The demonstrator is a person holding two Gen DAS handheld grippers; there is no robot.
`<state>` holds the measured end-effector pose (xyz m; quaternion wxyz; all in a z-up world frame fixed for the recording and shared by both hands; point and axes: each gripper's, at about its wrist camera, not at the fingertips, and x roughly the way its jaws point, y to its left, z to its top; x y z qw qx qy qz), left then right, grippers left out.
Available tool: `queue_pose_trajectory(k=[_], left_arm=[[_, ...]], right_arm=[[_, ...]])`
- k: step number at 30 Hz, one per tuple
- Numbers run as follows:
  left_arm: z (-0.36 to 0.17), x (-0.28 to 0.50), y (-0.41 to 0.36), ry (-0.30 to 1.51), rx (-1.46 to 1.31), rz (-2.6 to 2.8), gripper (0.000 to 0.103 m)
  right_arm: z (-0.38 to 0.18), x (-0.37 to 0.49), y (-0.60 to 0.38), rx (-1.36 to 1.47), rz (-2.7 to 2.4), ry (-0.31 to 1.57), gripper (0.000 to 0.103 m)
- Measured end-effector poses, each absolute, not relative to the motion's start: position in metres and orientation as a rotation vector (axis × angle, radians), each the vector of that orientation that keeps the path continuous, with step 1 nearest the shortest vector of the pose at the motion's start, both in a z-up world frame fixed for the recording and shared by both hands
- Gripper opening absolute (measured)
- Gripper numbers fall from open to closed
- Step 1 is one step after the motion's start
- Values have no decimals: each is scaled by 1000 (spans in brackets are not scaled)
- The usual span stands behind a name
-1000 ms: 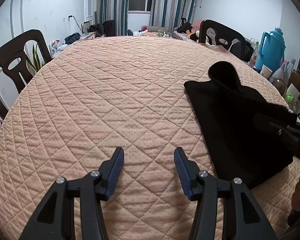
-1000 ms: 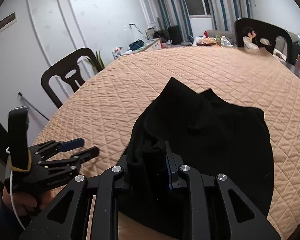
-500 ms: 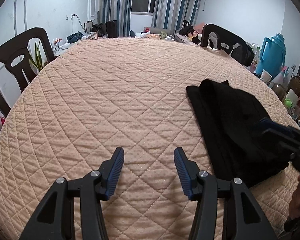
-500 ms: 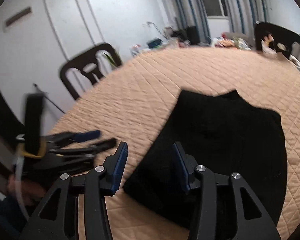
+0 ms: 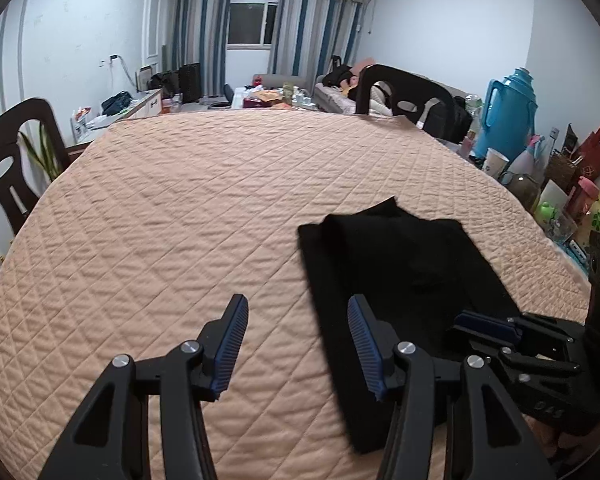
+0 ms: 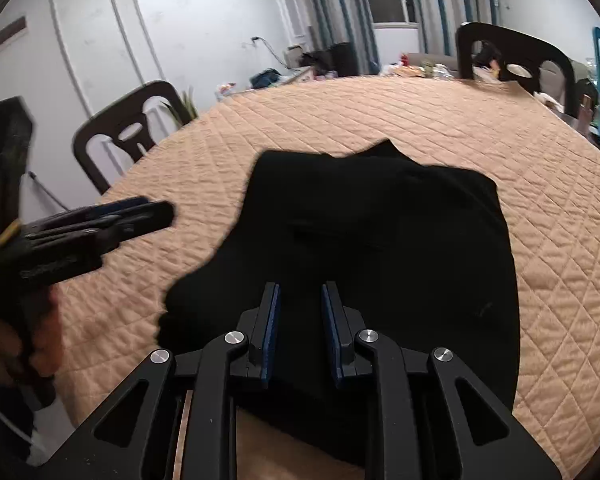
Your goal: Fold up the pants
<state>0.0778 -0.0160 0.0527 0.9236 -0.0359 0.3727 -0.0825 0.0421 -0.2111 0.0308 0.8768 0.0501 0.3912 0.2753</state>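
Observation:
The black pants lie folded in a flat pile on the quilted peach tabletop, at the near right. In the right wrist view the black pants fill the middle. My left gripper is open and empty, above the cloth's left edge. My right gripper is open with a narrow gap, empty, just above the near part of the pants. The right gripper also shows in the left wrist view, and the left gripper in the right wrist view.
Dark chairs stand at the left and at the far side. A blue thermos, cups and bottles crowd a surface to the right. The quilted top stretches far to the left and back.
My right gripper let go of the pants and opened; the lifted cloth dropped flat onto the pile. My left gripper moved right, toward the pants' left edge.

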Motion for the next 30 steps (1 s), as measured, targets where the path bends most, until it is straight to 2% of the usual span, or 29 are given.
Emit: queue_pose_trajectory(k=[10,17,19,22,25,30], left_arm=[[55,120,-64,754,-44,-275,55],[32,148,-57,838,-97,-257,54],[30,151,-61,836,-97,-295,34],[29,151,-70,826,-26,-268,16],[22,149,-68,835,-15,-267,14],[21,144,-68,818,-10,-249,14]], right_arm=[[46,80,-274,145,340,752,22],[41,101,-287,165,306,774,22],[39,110,-285,170,330,780,22],[35,117,-284,173,336,801,22],[22,130,-280,152,315,876,21],[17,135,-288,162,266,879,20]])
